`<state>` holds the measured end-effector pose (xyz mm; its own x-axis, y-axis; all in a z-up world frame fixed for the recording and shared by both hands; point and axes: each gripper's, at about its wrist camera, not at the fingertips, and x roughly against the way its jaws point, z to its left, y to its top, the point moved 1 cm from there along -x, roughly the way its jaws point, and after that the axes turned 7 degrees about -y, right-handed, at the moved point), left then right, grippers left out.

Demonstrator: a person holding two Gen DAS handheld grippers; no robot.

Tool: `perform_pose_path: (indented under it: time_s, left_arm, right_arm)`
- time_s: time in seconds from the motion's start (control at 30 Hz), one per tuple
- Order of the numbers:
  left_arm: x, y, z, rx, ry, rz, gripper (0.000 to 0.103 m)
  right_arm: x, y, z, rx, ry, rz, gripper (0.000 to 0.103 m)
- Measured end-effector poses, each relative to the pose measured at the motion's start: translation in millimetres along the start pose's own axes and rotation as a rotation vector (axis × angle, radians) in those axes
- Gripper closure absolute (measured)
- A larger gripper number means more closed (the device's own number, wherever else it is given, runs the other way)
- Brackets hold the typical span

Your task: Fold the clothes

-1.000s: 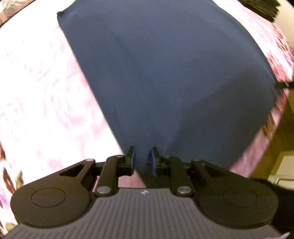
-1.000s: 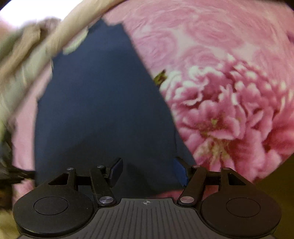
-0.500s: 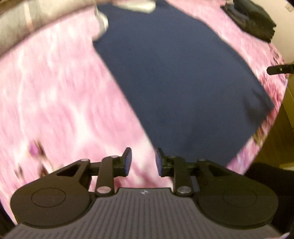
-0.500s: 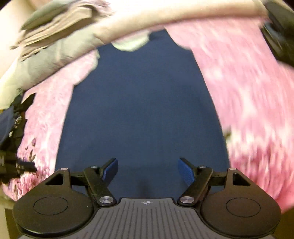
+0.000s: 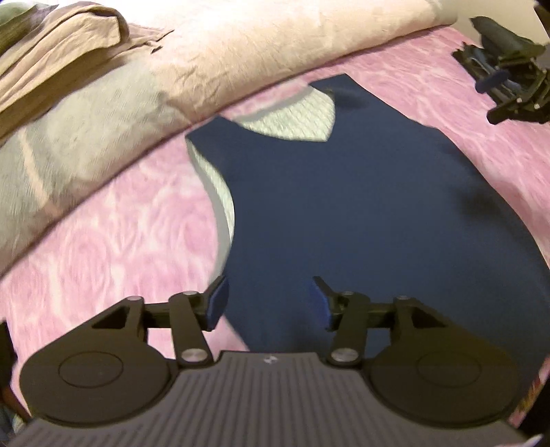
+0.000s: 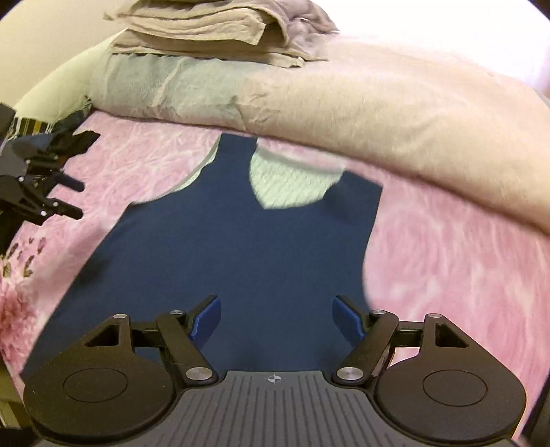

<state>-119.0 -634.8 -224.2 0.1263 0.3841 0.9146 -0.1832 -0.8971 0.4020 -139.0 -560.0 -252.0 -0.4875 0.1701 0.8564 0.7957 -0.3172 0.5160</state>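
Bed surface: pink rose-print bedspread [image 6: 447, 261], beige rumpled duvet [image 6: 395, 113] bunched along the far edge, folded tan linens [image 6: 213, 31] stacked behind; navy sleeveless vest with pale mesh lining [image 6: 240, 254] is lying flat on the bedspread, neckline toward the duvet, hem toward both cameras; left gripper [image 5: 270, 302] is hovering over the vest's near left edge, jaws wide apart, holding nothing; right gripper [image 6: 276, 318] is hovering above the lower vest, jaws spread wide, also empty.

Risks: thin fabric on soft bedding, so a pinch is likely grabbing one layer only, or bedspread too; uneven grips are likely skewing the fold.

Versus 1 s ago: left jaws were nearly closed at the vest's edge, now opened; both cameras are pulling back, neckline and duvet coming into view.
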Motion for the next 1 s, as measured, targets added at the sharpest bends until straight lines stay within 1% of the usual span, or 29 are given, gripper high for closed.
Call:
perform_pose_path:
  time_s: [0.1,0.17,0.3,0.33,0.4,0.5,0.53,0.6,0.77,0.83,0.93,1.0]
  left_arm:
    - [-24.0,31.1,10.2,-0.027,0.014,-0.006,0.052]
    - [-41.8,54.2,18.9,-0.063,0.028,-0.011,0.052]
    - [-73.1,87.4,50.9,-0.103,0.051,-0.018,0.052]
    - [-81.3,94.7,61.0,-0.106,0.058,-0.026,0.052]
    - [-96.6,107.6,81.2,-0.078,0.051,-0.036,0.052]
    - [-121.7,122.7,106.8,-0.079,0.044,-0.03,0.052]
    - [-130.5,127.3,113.8,-0.09,0.04,-0.02,0.055]
    - [-144.6,136.5,121.9,-0.102,0.031,-0.008,0.057]
    - [-170.4,154.7,137.0,-0.128,0.009,0.008,0.061]
    - [-178.6,158.6,141.4,-0.12,-0.007,0.017,0.064]
    - [-190.5,159.0,142.4,-0.127,-0.038,0.046,0.064]
    - [-195.9,157.5,141.3,-0.151,-0.039,0.06,0.064]
  right_arm:
    - [-25.5,28.1,-31.2,0.032,0.022,-0.001,0.028]
    - [-42.0,43.7,-49.7,0.038,0.029,0.001,0.028]
    - [-74.3,71.6,-82.6,0.012,0.03,0.011,0.029]
    - [-82.4,76.2,-89.4,-0.005,0.038,0.011,0.029]
    - [-93.6,86.3,-99.7,-0.023,0.038,0.014,0.029]
    - [-112.8,96.9,-105.7,0.002,0.033,0.024,0.029]
    - [-120.1,100.0,-107.7,0.018,0.028,0.03,0.029]
    - [-133.6,104.7,-112.3,0.031,0.028,0.037,0.029]
    - [-165.8,121.3,-131.4,0.007,0.012,0.042,0.029]
    - [-177.5,127.1,-136.2,0.005,0.013,0.039,0.029]
    - [-196.3,136.1,-138.5,0.032,0.026,0.061,0.049]
    - [-210.8,140.0,-139.8,0.055,0.021,0.084,0.049]
